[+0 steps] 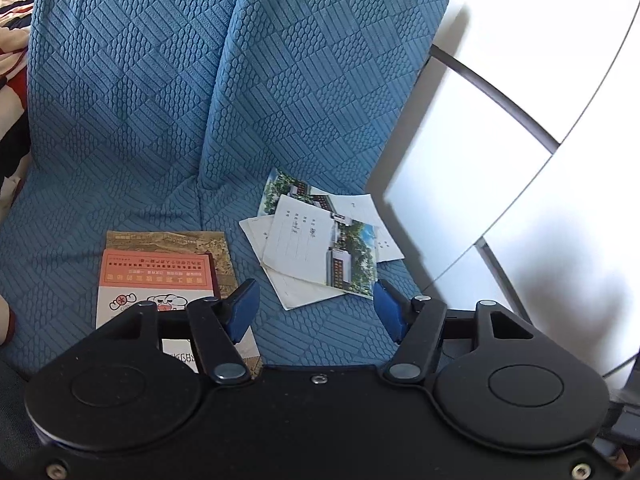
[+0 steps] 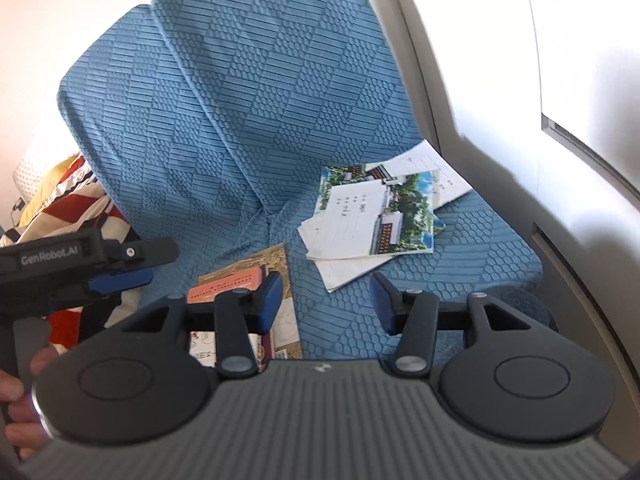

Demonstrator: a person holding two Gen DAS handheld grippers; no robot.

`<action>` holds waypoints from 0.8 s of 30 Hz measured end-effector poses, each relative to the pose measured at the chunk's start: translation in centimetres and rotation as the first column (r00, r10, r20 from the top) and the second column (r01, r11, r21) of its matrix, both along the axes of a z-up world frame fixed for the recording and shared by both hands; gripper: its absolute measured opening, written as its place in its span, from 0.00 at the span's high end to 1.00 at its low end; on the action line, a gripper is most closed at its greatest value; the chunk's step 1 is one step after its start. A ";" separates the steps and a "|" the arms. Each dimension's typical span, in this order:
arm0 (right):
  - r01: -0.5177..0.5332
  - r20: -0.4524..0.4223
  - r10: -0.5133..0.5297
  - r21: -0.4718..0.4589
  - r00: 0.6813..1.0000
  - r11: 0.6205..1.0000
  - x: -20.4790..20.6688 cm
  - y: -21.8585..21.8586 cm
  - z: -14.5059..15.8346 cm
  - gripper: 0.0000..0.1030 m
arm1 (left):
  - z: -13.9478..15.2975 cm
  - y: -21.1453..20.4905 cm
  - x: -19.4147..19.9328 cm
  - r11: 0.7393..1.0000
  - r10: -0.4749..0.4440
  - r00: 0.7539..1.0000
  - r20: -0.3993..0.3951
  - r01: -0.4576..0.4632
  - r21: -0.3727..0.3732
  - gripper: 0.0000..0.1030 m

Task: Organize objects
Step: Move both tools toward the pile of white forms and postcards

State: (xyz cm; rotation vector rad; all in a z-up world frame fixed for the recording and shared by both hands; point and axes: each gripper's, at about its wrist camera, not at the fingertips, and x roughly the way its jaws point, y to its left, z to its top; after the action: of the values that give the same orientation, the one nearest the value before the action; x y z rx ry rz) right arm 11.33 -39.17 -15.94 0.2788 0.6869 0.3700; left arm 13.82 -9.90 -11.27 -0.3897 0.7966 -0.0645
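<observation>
A loose pile of postcards and white cards (image 1: pixel 320 244) (image 2: pixel 372 216) lies on the blue quilted seat cushion (image 1: pixel 152 184) (image 2: pixel 472 256), toward its right side. To their left lies a stack of booklets (image 1: pixel 160 276) (image 2: pixel 256 280), with an orange card on top of a brown cover. My left gripper (image 1: pixel 316 312) hovers open over bare cushion between the booklets and the cards, nothing between its blue pads. My right gripper (image 2: pixel 326 304) is also open and empty, just in front of the cards. The left gripper (image 2: pixel 116 276) shows from the side in the right wrist view, held by a hand (image 2: pixel 16 404).
Two blue back cushions (image 1: pixel 312 60) (image 2: pixel 256 92) lean up behind the seat. A red, white and black patterned cloth (image 1: pixel 12 60) (image 2: pixel 72 216) lies to the left. White panels with a dark frame (image 1: pixel 500 92) and a pale wall (image 2: pixel 520 140) close off the right side.
</observation>
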 end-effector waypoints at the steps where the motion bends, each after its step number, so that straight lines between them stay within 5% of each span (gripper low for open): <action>1: 0.005 -0.002 -0.005 0.006 1.000 1.000 0.1 -0.2 -0.3 0.50 | -0.1 -0.2 0.3 1.000 0.005 1.000 0.001 -0.005 0.004 0.41; 6: 0.048 0.020 -0.049 0.018 0.999 0.999 1.4 -1.4 -2.1 0.49 | -1.1 -1.1 1.6 1.000 0.010 1.000 -0.014 -0.010 0.010 0.41; 11: 0.098 0.039 -0.100 0.037 0.994 0.994 3.6 -2.3 -3.3 0.48 | -1.6 -1.8 2.8 1.000 0.020 1.000 -0.012 -0.020 -0.005 0.29; 14: 0.092 0.036 -0.094 0.057 0.995 0.994 5.1 -2.4 -4.4 0.33 | -2.1 -1.8 3.7 0.999 0.037 0.999 -0.009 -0.037 -0.008 0.24; 17: 0.097 0.036 -0.100 0.068 0.994 0.993 6.8 -2.6 -5.5 0.31 | -2.9 -1.6 4.8 0.998 0.061 0.998 -0.017 -0.062 -0.034 0.21; 24: 0.108 -0.057 -0.099 0.189 0.994 0.976 10.6 -3.5 -8.7 0.31 | -6.3 -1.5 7.2 0.991 0.070 0.995 -0.069 -0.077 -0.111 0.18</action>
State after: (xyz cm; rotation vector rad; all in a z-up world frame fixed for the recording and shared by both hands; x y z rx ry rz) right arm 21.94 -42.68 -24.68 0.5057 0.6807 0.3316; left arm 21.00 -11.38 -17.62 -0.5305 0.8439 -0.0281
